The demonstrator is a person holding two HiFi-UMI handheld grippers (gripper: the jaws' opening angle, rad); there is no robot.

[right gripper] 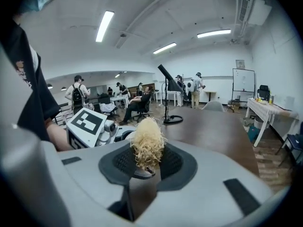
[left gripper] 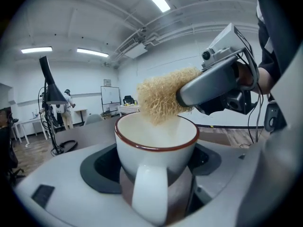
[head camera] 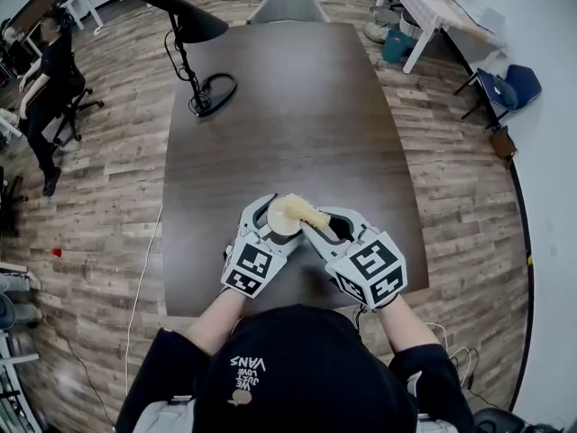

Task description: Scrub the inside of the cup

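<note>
above the near edge of the dark table (head camera: 297, 106), a white, red-rimmed cup (left gripper: 156, 145) is clamped in the left gripper (head camera: 273, 219), a straw-coloured scrubber (left gripper: 163, 98) pinched by the right gripper (head camera: 323, 225) is held at its mouth, and a black lamp (head camera: 194, 52) is seen farther back.

White, red-rimmed cup (left gripper: 156, 157); straw-yellow scrubber (left gripper: 161, 97)

the one legible print is the word "vans", seen upside down on the chest of the person's black shirt (head camera: 306, 373) in the head view; the smaller lines beside it are too small to read.
</note>
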